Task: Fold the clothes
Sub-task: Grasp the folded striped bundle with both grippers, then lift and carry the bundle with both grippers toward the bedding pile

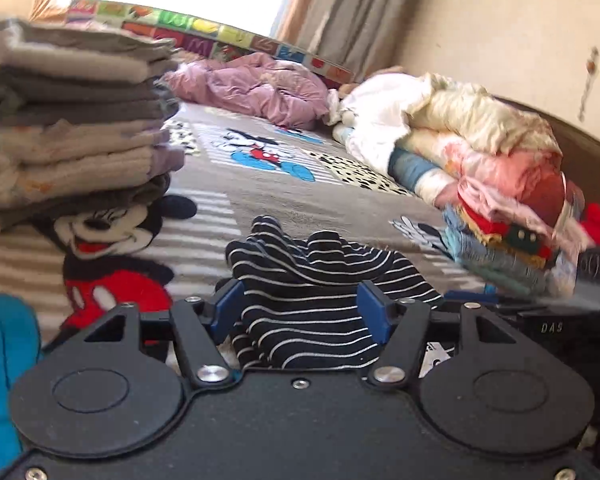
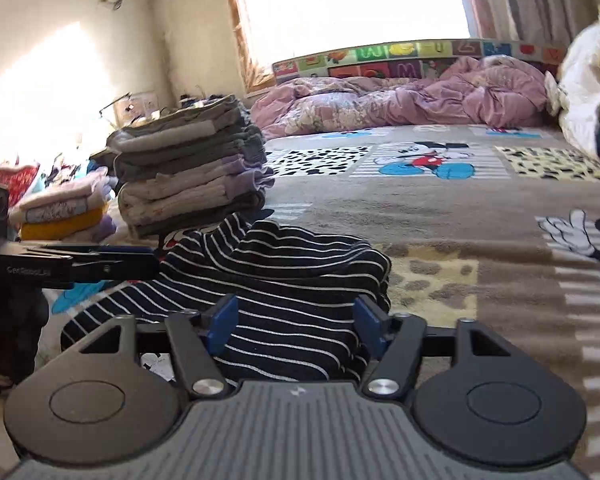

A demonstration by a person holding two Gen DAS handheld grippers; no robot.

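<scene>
Loosely bunched striped garment (image 1: 300, 280), between parted fingers (image 1: 374, 312)

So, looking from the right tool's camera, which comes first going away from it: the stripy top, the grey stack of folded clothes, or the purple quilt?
1. Stripy top: right between the right tool's fingers.
2. Stack of folded clothes: beyond it, to the left.
3. Purple quilt: farthest, at the back of the bed under the window.

We see a soft knit striped garment (image 1: 300, 304) lying on a fuzzy, matt blanket (image 1: 300, 192). The left gripper (image 1: 302, 308) looks like matt black plastic with shiny metal screws; its blue pads (image 1: 374, 312) may be rubber.
</scene>
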